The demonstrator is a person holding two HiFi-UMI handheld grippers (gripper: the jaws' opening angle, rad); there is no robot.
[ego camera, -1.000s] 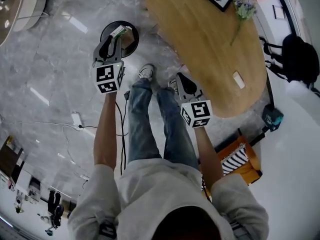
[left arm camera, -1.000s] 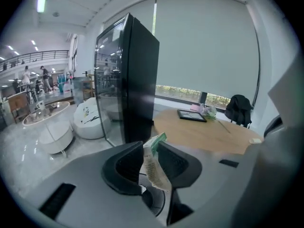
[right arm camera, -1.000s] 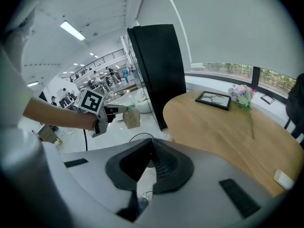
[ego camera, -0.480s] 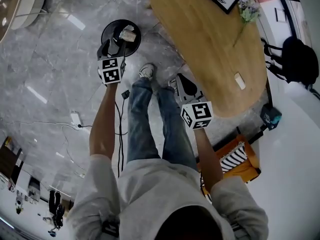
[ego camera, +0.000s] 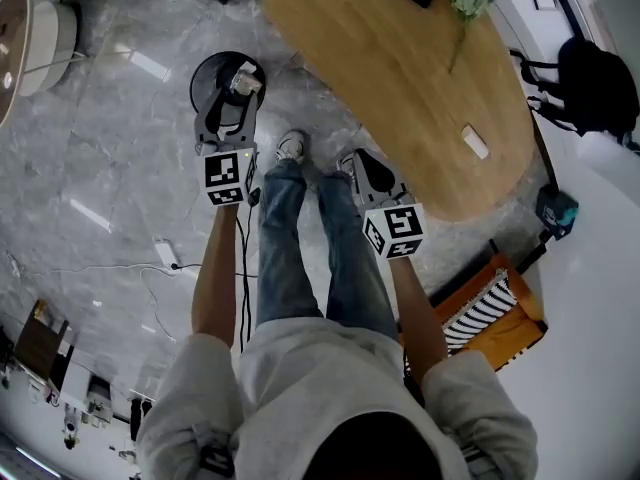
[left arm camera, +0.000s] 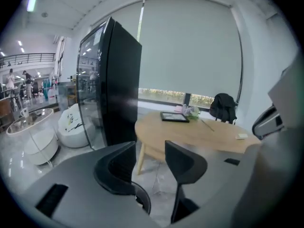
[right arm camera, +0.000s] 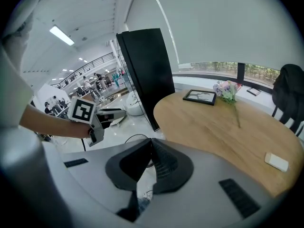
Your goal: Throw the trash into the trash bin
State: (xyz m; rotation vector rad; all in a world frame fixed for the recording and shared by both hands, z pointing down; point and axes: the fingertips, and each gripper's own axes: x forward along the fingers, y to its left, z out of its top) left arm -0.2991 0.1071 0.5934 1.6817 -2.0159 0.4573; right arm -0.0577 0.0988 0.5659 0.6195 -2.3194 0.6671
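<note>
The trash [ego camera: 246,80], a pale crumpled piece, is seen lying inside the round black trash bin [ego camera: 203,72] on the grey floor [ego camera: 100,168]. The left gripper [ego camera: 230,110] is held over the bin's near rim. Its jaws are spread, have just been closing partway, and nothing is found between them. The right gripper [ego camera: 366,164] is held apart from the bin, beside the wooden table [ego camera: 400,78]. Its jaws are pressed together at the tips and empty.
</note>
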